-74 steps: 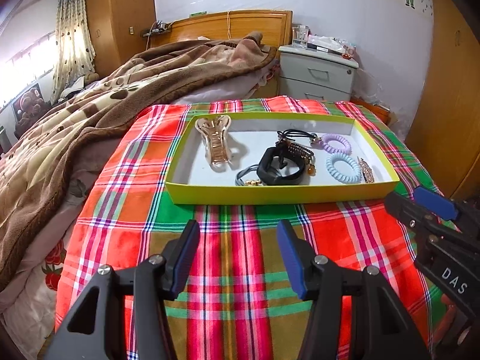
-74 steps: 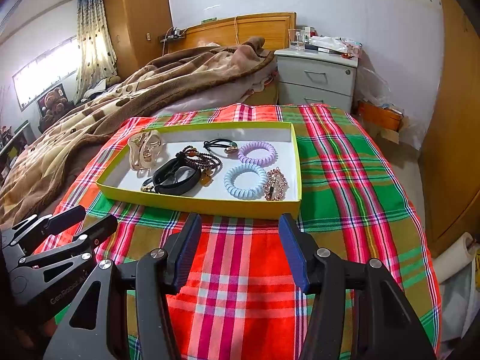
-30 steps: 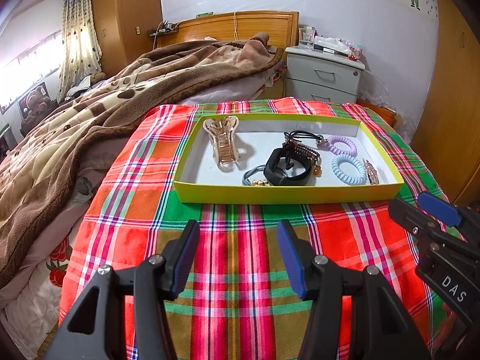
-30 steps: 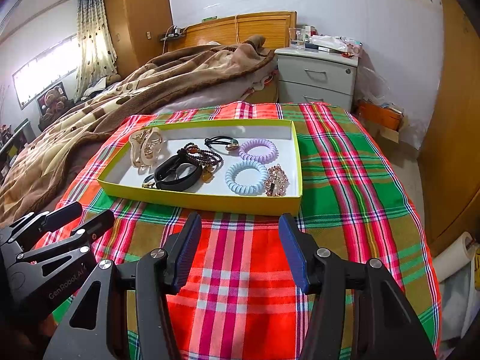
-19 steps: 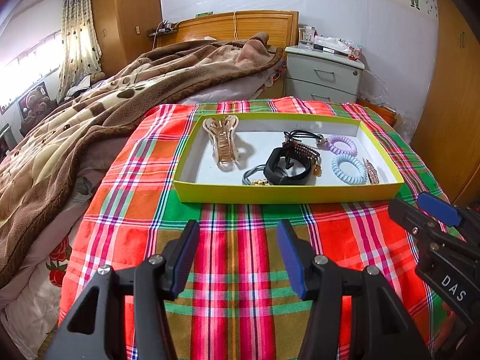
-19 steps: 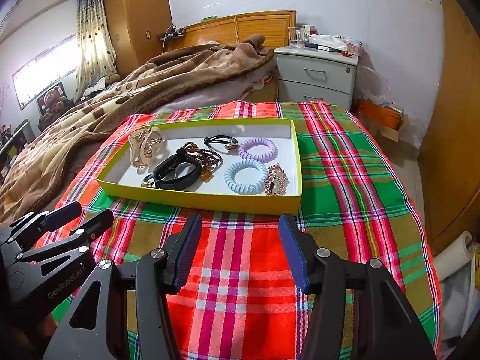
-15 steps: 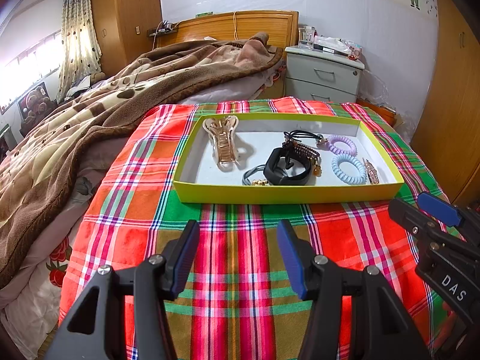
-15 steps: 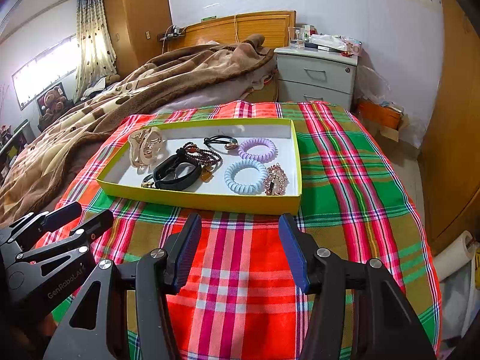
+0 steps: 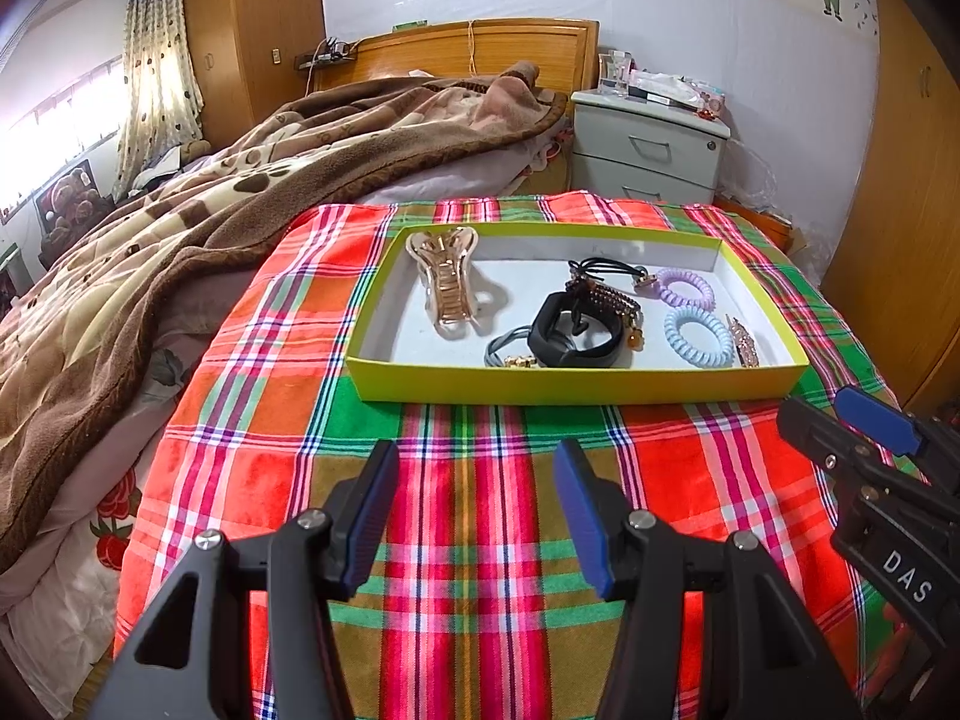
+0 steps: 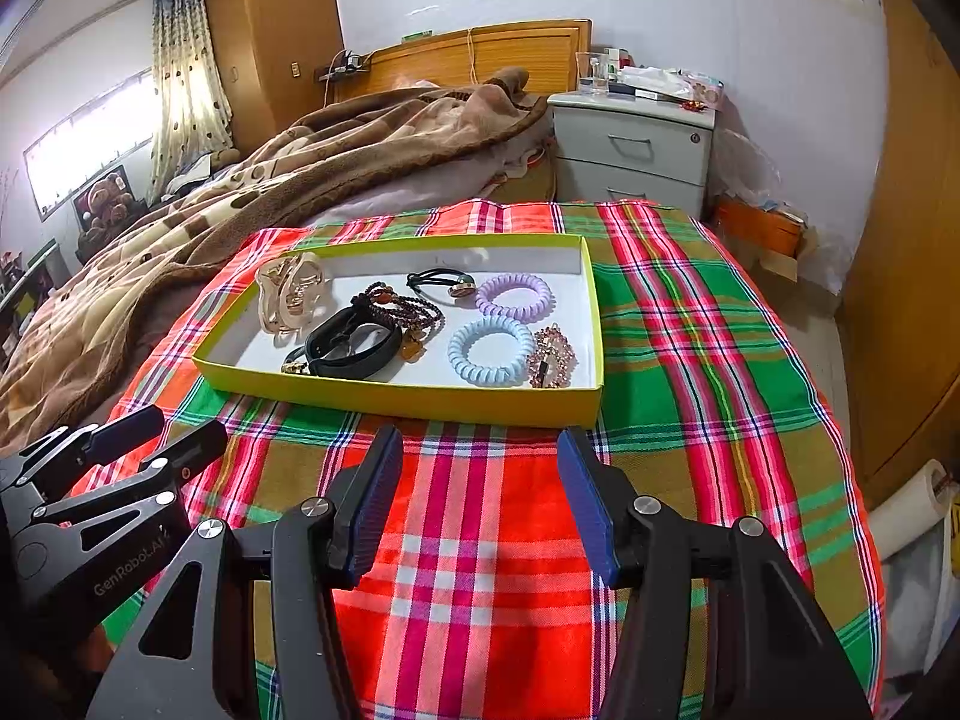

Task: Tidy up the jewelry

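While hovering over the plaid bedcover [image 9: 480, 480], left claw [image 9: 474, 504] and right claw [image 10: 480, 498] both released, empty. At 12 o'clock, yellow tray [image 10: 420, 399] holding gold hair claw clip [image 9: 447, 279], black band [image 10: 354, 351], blue coil tie [image 10: 489, 351], purple coil tie [image 10: 513, 296].

Two low wrist views side by side, facing the headboard — shared: yellow tray [image 9: 576, 384] [image 10: 420, 399] just ahead.
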`<state>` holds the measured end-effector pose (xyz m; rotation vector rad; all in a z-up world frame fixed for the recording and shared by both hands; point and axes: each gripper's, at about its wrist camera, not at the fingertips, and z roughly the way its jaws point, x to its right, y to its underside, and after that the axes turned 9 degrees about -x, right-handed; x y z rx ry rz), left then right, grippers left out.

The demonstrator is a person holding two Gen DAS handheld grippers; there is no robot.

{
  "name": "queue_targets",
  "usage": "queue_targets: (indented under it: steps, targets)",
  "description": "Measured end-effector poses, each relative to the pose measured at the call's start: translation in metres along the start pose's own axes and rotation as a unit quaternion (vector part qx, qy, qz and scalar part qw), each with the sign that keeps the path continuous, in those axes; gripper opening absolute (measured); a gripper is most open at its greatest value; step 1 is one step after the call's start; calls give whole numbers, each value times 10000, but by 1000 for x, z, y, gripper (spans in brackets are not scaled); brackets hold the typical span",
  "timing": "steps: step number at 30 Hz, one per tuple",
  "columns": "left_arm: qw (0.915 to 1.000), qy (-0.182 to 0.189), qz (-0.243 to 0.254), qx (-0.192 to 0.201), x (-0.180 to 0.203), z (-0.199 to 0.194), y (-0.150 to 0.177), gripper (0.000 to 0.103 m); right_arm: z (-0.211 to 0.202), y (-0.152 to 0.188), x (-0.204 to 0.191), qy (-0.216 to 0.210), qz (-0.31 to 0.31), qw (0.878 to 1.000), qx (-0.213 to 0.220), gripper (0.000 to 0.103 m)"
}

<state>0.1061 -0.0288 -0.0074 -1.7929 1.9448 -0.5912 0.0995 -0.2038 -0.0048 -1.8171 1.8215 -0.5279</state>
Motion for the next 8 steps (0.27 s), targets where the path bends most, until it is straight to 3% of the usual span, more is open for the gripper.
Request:
queue_targets:
  steps: [8]
  targets:
    - [10000,35,-21,-23,-2,2,0,56,0,0,0,0,-1,10000,-1,54]
